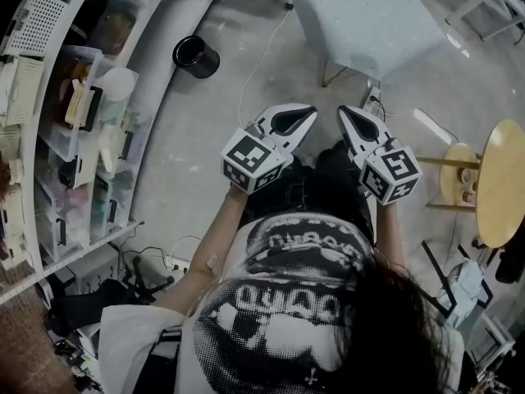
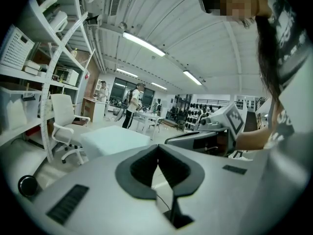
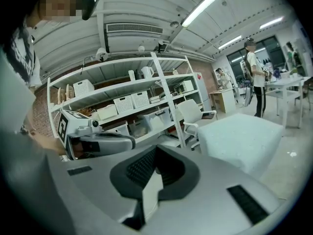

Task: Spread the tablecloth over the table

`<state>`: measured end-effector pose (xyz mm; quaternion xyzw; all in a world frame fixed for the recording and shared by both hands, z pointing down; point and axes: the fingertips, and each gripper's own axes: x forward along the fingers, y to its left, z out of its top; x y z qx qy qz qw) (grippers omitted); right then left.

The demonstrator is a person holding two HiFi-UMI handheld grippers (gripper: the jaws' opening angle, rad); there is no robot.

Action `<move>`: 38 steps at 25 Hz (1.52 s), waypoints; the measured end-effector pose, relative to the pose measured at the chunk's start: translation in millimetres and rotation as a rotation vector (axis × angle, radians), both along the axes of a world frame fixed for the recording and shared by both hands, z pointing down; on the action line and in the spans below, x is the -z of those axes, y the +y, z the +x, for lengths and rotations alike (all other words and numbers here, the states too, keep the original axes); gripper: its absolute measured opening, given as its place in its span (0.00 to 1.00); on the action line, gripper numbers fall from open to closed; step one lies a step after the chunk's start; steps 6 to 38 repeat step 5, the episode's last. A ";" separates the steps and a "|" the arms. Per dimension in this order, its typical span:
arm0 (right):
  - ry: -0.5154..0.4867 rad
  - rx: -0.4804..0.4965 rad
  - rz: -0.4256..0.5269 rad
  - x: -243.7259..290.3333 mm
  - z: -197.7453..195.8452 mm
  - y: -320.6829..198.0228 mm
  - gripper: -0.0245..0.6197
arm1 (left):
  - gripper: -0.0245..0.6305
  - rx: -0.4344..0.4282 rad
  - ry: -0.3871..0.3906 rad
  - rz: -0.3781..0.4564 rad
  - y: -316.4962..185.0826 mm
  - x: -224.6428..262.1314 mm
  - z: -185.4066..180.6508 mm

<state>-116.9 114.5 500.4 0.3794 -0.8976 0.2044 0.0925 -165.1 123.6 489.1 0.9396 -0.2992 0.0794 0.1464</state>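
Note:
A pale tablecloth lies over a small table a step ahead of me on the floor; it also shows as the tablecloth in the left gripper view and the tablecloth in the right gripper view. My left gripper and right gripper hang side by side in front of my body, well short of the table. Both point toward it, a little downward. The jaws of each meet at the tips with nothing between them. Neither gripper touches the cloth.
A tall shelf unit with bins and boxes runs along the left. A black bin stands near it, and a cable trails over the floor. A round wooden stool is at the right. A white office chair stands beyond the table, and people stand farther back.

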 end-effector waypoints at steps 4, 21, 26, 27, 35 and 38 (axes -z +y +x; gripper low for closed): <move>0.004 0.003 -0.002 0.4 -4.8 -1.0 0.03 | 0.06 0.003 -0.013 0.006 -1.7 0.7 -6.5; 0.006 0.004 -0.003 0.6 -5.9 -1.1 0.03 | 0.06 0.004 -0.016 0.006 -2.1 0.9 -8.2; 0.006 0.004 -0.003 0.6 -5.9 -1.1 0.03 | 0.06 0.004 -0.016 0.006 -2.1 0.9 -8.2; 0.006 0.004 -0.003 0.6 -5.9 -1.1 0.03 | 0.06 0.004 -0.016 0.006 -2.1 0.9 -8.2; 0.006 0.004 -0.003 0.6 -5.9 -1.1 0.03 | 0.06 0.004 -0.016 0.006 -2.1 0.9 -8.2; 0.006 0.004 -0.003 0.6 -5.9 -1.1 0.03 | 0.06 0.004 -0.016 0.006 -2.1 0.9 -8.2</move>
